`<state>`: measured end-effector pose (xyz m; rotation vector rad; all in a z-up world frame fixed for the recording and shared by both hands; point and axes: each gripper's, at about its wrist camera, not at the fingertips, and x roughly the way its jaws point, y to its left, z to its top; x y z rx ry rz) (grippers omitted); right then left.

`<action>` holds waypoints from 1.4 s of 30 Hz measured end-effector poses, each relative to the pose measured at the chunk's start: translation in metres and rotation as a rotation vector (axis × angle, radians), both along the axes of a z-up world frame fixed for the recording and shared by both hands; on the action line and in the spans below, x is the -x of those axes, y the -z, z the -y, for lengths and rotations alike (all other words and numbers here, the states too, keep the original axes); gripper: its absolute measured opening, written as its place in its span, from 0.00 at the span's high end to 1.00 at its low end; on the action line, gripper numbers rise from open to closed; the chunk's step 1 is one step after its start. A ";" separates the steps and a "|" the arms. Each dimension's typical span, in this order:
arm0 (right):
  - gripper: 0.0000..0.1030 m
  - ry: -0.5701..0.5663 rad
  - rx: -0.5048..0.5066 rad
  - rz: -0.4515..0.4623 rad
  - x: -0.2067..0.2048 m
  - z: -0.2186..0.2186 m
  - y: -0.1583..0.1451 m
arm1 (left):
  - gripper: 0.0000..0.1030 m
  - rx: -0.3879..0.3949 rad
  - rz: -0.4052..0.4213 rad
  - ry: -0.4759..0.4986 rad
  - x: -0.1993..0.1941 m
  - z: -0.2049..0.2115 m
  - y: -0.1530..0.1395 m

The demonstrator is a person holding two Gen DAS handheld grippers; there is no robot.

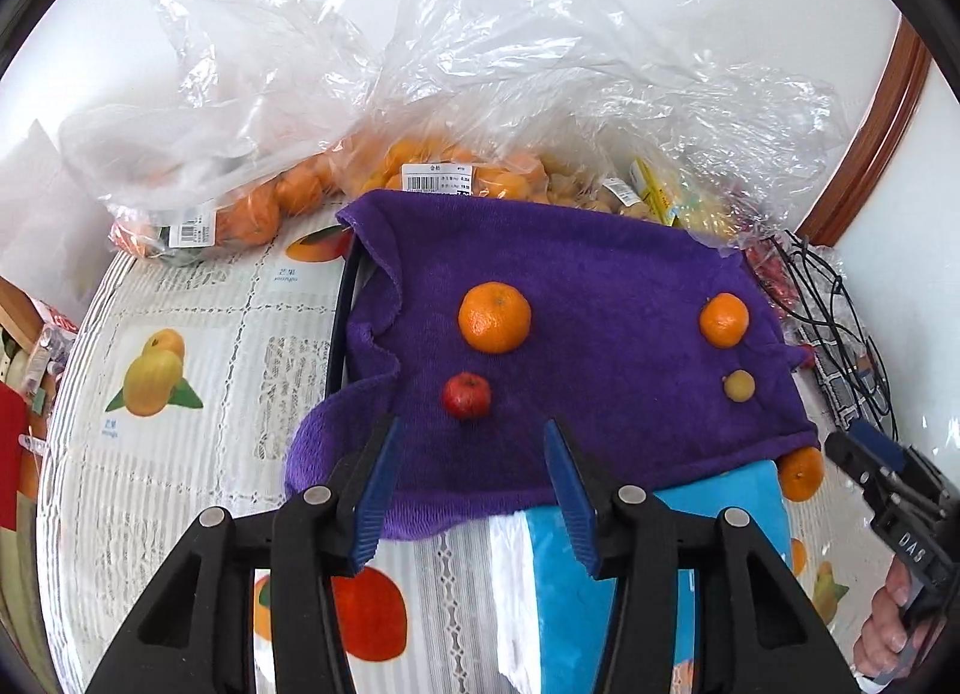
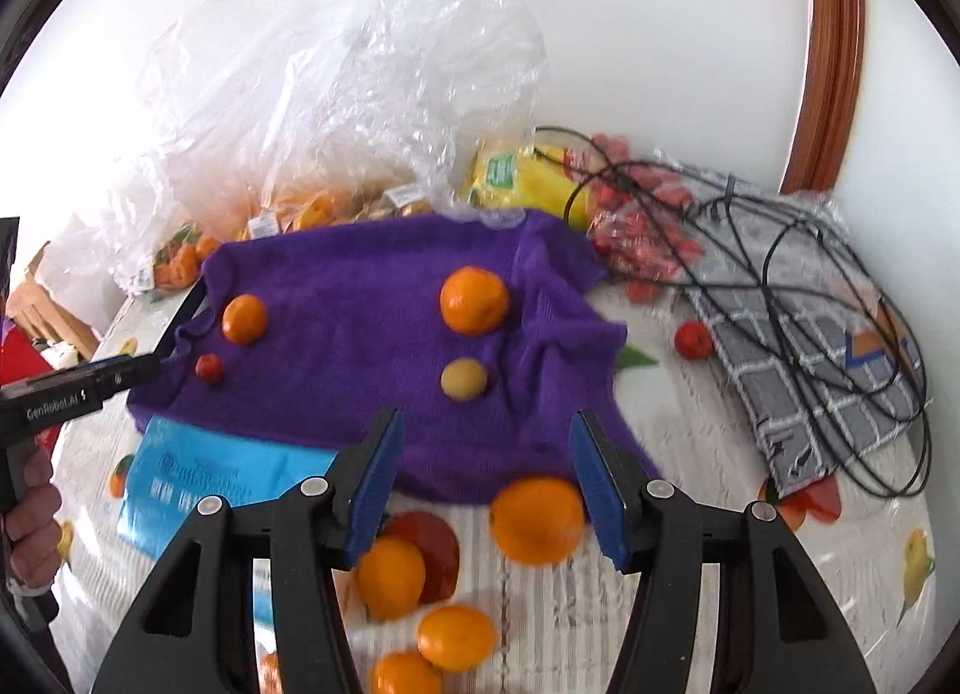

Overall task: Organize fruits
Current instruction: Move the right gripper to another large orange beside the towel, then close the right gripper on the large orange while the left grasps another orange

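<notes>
A purple towel [image 1: 570,346] lies over a raised stand on the table. On it sit a large orange [image 1: 494,317], a smaller orange [image 1: 724,320], a small red fruit [image 1: 466,394] and a small yellow fruit [image 1: 738,385]. My left gripper [image 1: 471,466] is open and empty just in front of the red fruit. My right gripper [image 2: 486,454] is open and empty above the towel's near edge; an orange [image 2: 537,520] on the tablecloth lies between its fingers, near the right one. That orange also shows in the left wrist view [image 1: 801,473]. The towel [image 2: 372,334] carries the same fruits.
Clear plastic bags of oranges [image 1: 384,154] and other fruit stand behind the towel. A blue packet [image 1: 600,574] lies under the towel's front. Black cables [image 2: 780,286] lie on a checked cloth [image 2: 810,370] at right, near a loose red fruit [image 2: 693,340]. Printed fruit pictures cover the tablecloth [image 1: 180,454].
</notes>
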<state>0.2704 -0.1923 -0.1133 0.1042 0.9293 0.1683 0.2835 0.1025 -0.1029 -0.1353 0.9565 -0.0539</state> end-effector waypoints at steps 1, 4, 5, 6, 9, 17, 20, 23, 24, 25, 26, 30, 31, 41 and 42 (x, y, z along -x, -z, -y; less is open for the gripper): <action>0.45 -0.005 0.002 -0.007 0.005 0.000 0.004 | 0.54 0.000 0.000 0.000 0.002 0.000 -0.001; 0.46 -0.030 0.012 -0.034 0.018 -0.002 0.013 | 0.54 0.004 -0.004 0.002 0.004 0.002 0.001; 0.47 -0.031 0.020 -0.037 0.022 -0.002 0.016 | 0.54 0.004 -0.007 0.000 0.005 0.003 0.002; 0.47 -0.030 0.028 -0.037 0.025 -0.002 0.018 | 0.54 0.006 -0.008 0.002 0.006 0.003 0.002; 0.48 -0.008 0.038 -0.045 0.028 0.005 0.023 | 0.54 -0.003 -0.007 0.012 0.008 0.006 0.002; 0.48 -0.005 0.007 -0.063 0.010 0.013 0.039 | 0.54 0.004 0.005 0.003 0.003 0.005 0.000; 0.50 -0.011 0.008 -0.078 0.002 0.010 0.050 | 0.54 -0.003 0.005 0.001 -0.001 0.005 0.001; 0.58 -0.009 0.011 -0.079 -0.002 0.010 0.057 | 0.54 -0.013 -0.003 0.006 -0.003 0.008 0.002; 0.59 -0.008 0.002 -0.075 -0.002 0.011 0.057 | 0.54 -0.018 -0.007 0.009 -0.003 0.010 0.003; 0.59 -0.008 -0.001 -0.075 -0.002 0.011 0.056 | 0.54 -0.023 -0.008 0.011 -0.002 0.012 0.003; 0.59 -0.009 -0.006 -0.072 -0.002 0.012 0.055 | 0.54 -0.028 -0.007 0.014 0.000 0.014 0.002; 0.59 -0.017 -0.011 -0.044 0.013 0.014 0.042 | 0.54 -0.024 0.010 0.041 0.013 0.024 -0.007; 0.59 -0.014 -0.008 -0.035 0.018 0.015 0.037 | 0.54 -0.023 0.013 0.047 0.017 0.028 -0.009; 0.59 0.041 0.002 0.025 0.076 0.035 0.002 | 0.42 0.006 0.067 0.161 0.076 0.070 -0.031; 0.59 0.046 0.008 0.029 0.081 0.037 0.001 | 0.41 0.015 0.066 0.175 0.082 0.074 -0.030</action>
